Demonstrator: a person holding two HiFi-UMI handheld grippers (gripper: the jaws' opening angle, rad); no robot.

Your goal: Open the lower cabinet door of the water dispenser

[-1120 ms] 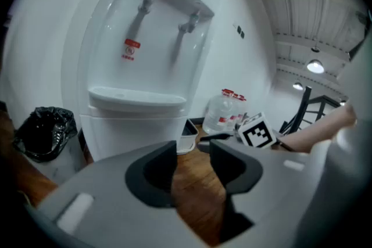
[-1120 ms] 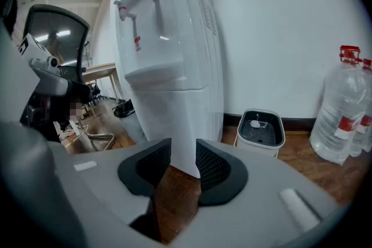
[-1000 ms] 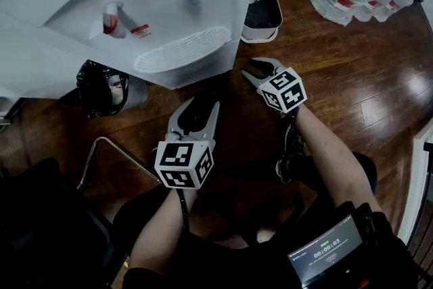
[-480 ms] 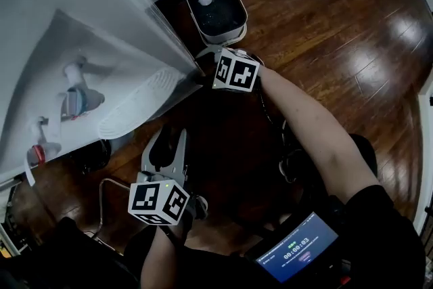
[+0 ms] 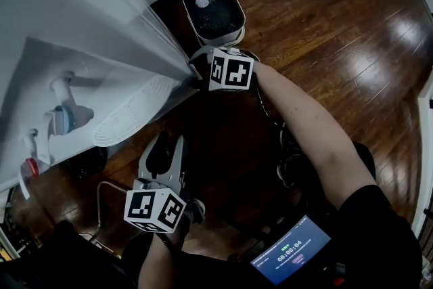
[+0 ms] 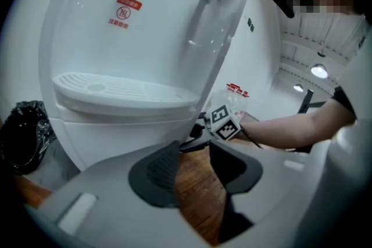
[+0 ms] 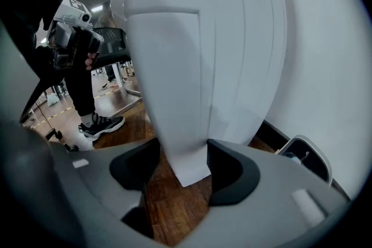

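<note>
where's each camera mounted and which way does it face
Head view: on the person's head, looking down at the water dispenser and floor; both forearms, left gripper and right gripper show.
Left gripper view: rides the left gripper, facing the dispenser's front; its open, empty jaws show.
Right gripper view: rides the right gripper, facing the dispenser's lower corner, which stands between its jaws, which have just been opening.
Shared: each gripper view catches the dispenser and the other gripper.
</note>
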